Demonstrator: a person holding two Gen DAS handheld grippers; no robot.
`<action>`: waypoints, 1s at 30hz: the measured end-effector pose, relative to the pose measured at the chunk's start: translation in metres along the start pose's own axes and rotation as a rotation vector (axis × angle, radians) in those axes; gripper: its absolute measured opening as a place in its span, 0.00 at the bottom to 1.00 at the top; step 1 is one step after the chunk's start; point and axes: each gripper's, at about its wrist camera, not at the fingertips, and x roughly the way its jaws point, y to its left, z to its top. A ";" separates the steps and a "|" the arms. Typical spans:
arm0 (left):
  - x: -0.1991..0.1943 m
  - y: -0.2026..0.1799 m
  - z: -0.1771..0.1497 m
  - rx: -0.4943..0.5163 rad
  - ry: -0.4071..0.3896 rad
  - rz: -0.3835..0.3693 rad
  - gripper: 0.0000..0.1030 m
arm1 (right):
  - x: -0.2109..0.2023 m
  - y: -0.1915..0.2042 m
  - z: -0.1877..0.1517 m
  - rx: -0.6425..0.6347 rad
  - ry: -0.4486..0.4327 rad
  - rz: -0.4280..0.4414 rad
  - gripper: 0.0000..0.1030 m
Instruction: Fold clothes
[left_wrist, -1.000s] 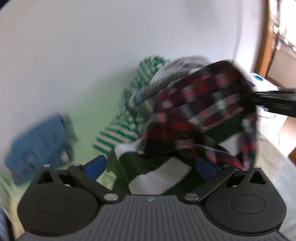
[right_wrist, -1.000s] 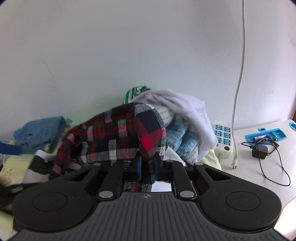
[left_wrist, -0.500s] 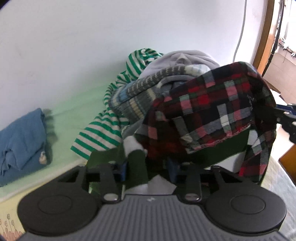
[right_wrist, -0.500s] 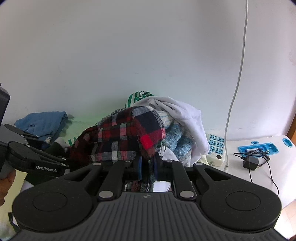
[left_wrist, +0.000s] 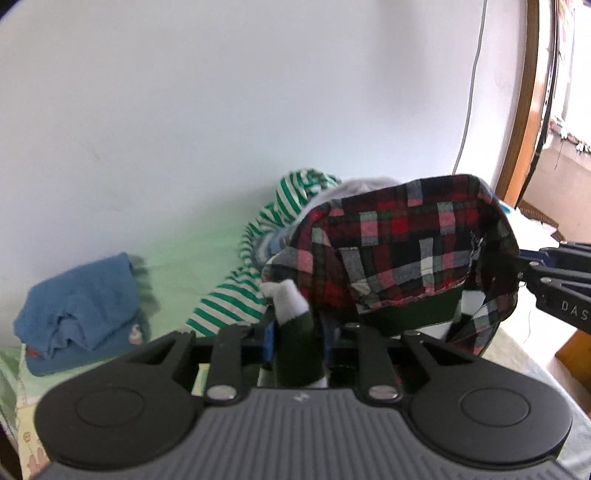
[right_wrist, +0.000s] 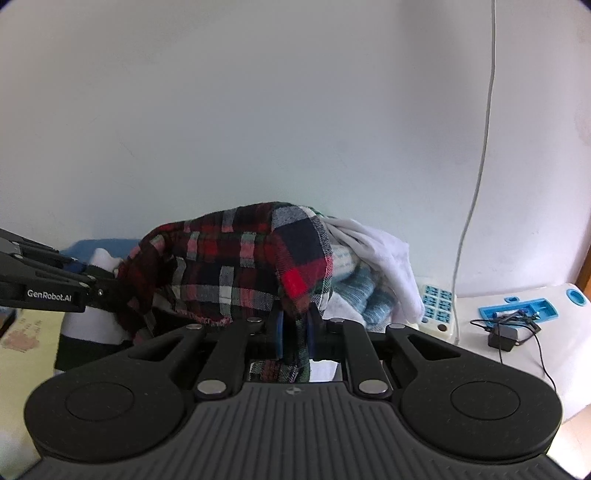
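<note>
Plaid shirt (left_wrist: 406, 251) held aloft between grippers, before clothes pile (right_wrist: 369, 266). Left gripper (left_wrist: 297, 339) clamped on green-white garment (left_wrist: 295, 332); right gripper (right_wrist: 295, 332) pinching shirt's edge.

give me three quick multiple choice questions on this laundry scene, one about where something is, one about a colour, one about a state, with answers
1. Where does the folded blue garment lie?
A. on the green sheet by the wall, apart from the pile
B. on top of the pile
C. on the white side table

2. What colours are the stripes of the striped top in the pile?
A. blue and yellow
B. green and white
C. black and orange

3. How is the right gripper?
A. wide open, nothing in it
B. resting shut on the mattress
C. shut on the plaid shirt

Answers: 1 A, the left wrist view shows it alone on the sheet; 2 B, green and white bands show; 3 C, plaid cloth runs between its closed fingers.
</note>
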 end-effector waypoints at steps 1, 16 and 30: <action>-0.008 0.000 0.001 -0.003 -0.013 0.005 0.19 | -0.005 0.001 0.002 0.004 -0.007 0.009 0.12; -0.061 -0.005 -0.038 -0.030 -0.036 0.107 0.19 | -0.046 0.048 -0.003 -0.033 -0.005 0.007 0.12; -0.102 0.003 -0.111 -0.129 -0.002 0.175 0.20 | -0.073 0.097 -0.035 0.002 0.064 0.071 0.12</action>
